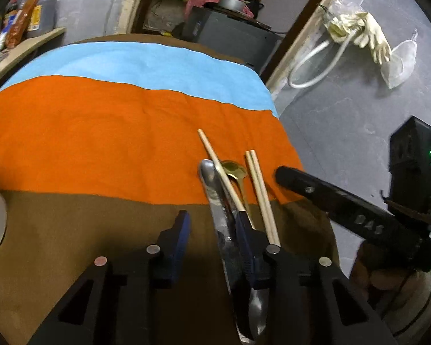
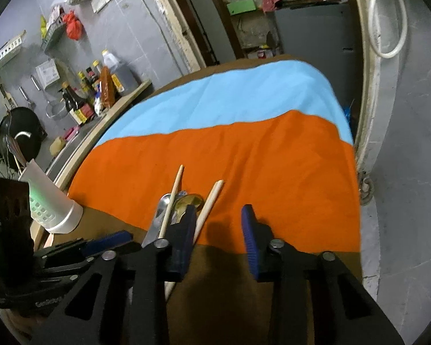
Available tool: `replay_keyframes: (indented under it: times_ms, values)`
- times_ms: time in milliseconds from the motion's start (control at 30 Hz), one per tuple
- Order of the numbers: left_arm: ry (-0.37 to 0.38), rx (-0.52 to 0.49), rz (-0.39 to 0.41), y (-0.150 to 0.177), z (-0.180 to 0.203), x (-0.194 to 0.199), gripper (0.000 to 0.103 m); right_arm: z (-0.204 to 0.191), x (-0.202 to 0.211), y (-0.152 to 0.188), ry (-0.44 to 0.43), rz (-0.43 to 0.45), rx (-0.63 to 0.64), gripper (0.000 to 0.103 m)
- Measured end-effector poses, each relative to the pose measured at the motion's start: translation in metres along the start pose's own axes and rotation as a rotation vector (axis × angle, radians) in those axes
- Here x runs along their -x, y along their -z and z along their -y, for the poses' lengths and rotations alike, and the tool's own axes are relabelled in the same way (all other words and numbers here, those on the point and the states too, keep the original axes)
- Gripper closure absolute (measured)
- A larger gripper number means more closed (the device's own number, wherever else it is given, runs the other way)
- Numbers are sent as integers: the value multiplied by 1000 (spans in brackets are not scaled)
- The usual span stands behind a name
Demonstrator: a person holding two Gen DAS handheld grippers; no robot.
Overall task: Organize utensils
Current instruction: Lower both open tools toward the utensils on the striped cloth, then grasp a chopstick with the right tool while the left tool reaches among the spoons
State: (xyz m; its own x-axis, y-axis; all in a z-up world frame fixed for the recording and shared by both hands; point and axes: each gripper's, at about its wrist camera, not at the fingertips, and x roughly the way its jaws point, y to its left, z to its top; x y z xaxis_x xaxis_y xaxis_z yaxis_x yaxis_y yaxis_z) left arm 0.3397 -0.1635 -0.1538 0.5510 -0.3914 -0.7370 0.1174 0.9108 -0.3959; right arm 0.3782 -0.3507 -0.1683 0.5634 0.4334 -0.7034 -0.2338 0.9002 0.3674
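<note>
Orange cloth [image 1: 100,132] covers the worktop, and the utensils lie bunched at its near right edge: steel spoon [image 1: 212,192], chopsticks [image 1: 261,189], gold spoon [image 1: 235,169]. A white holder [image 2: 54,207] stands far left. Our left gripper [image 1: 212,230] and right gripper [image 2: 219,230] hover part-open, gripping nothing. We should straddle one chopstick only, low and square, before closing.

Utensils, clustered flat: steel spoon [image 1: 212,189], gold spoon [image 1: 235,169], three wooden chopsticks [image 1: 260,189]; on orange cloth's [image 1: 100,143] near edge.
</note>
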Motion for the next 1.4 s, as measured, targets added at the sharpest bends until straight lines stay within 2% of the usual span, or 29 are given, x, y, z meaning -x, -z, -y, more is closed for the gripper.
replay_keyframes:
  times_ms: [67,133,233,367,600,800,933,1033,1267,1400]
  values:
    - [26,-11,-15,-4,-1,-3,72,-2,-7,0,-15,-19,-5,81]
    - [35,-11,-25,-8,-3,-4,83,-3,-12,-1,-25,-32,-5,85]
    - [42,-2,-51,-11,-9,-7,94,-5,-19,-2,-32,-50,-3,86]
    - [76,22,-71,-13,-9,-11,94,-5,-23,-1,-36,-75,-10,86]
    - [96,41,-115,-20,-5,-24,95,-1,-28,1,-50,-104,-50,94]
    - [72,0,-139,-26,3,-28,97,2,-21,3,-79,-96,-86,98]
    - [64,60,-125,-25,-2,-23,102,3,-13,5,-68,-90,-91,98]
    - [44,59,-119,-20,-1,-17,102,9,-8,7,-54,-89,-113,98]
    - [136,134,-167,-13,-14,-16,102,27,-5,21,-19,-114,-166,98]
    - [138,134,-187,-12,-12,-19,101,31,-2,26,-29,-113,-181,98]
